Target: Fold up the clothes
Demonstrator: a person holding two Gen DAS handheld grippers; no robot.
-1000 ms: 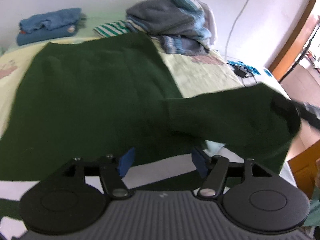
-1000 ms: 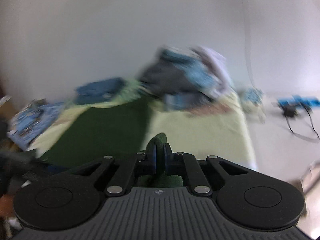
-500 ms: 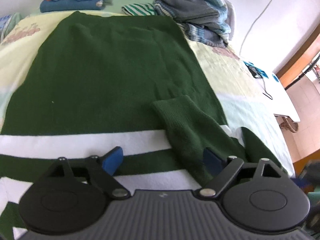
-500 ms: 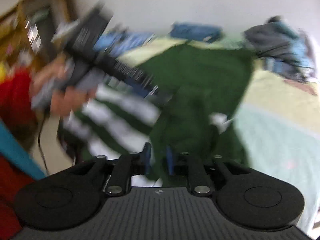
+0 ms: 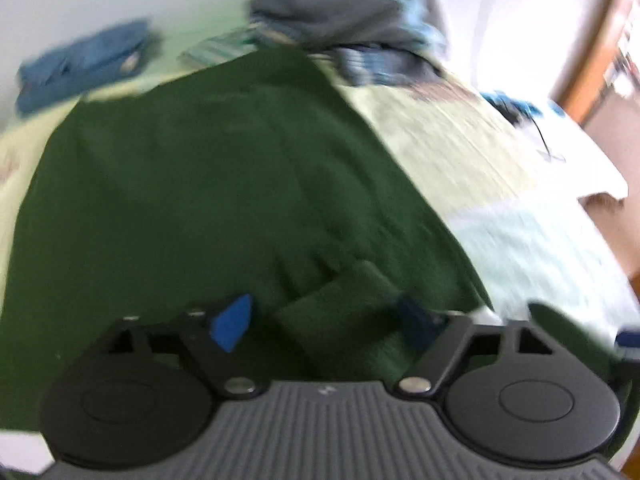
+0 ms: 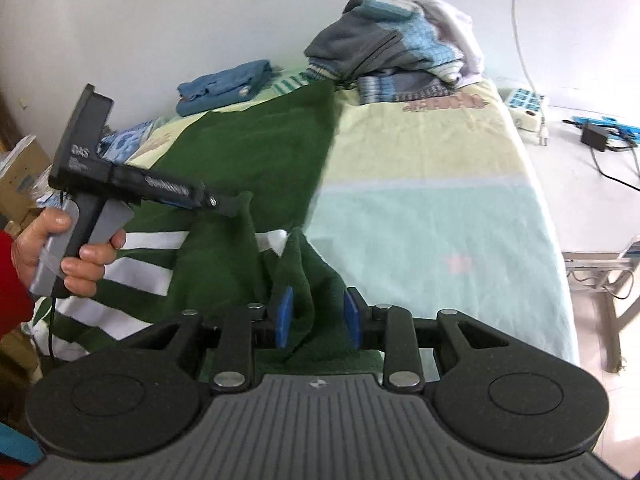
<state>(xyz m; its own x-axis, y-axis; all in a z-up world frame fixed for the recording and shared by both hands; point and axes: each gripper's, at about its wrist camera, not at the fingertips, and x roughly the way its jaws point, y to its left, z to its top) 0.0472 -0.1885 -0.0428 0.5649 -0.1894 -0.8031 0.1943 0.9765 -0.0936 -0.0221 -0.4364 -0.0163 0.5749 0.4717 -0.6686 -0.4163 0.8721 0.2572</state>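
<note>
Green sweater lies spread flat on the bed, hem toward the wall, white-striped chest end nearest the person. One sleeve is folded in over the body, cuff lying between the pads of the left gripper. Its jaws have just been closing from wider and stand fairly wide; the view is blurred, and no pinch shows. The right gripper sits over a raised ridge of sleeve cloth near the sweater's right edge. Its jaws have just been opening to a narrow gap, cloth between them but pads look clear of it, likely a release after laying the sleeve across. The left hand shows in the right view holding its tool low over the stripes. Unfolded pile and folded blue item sit at the far end, kept clear of the folding area.
</note>
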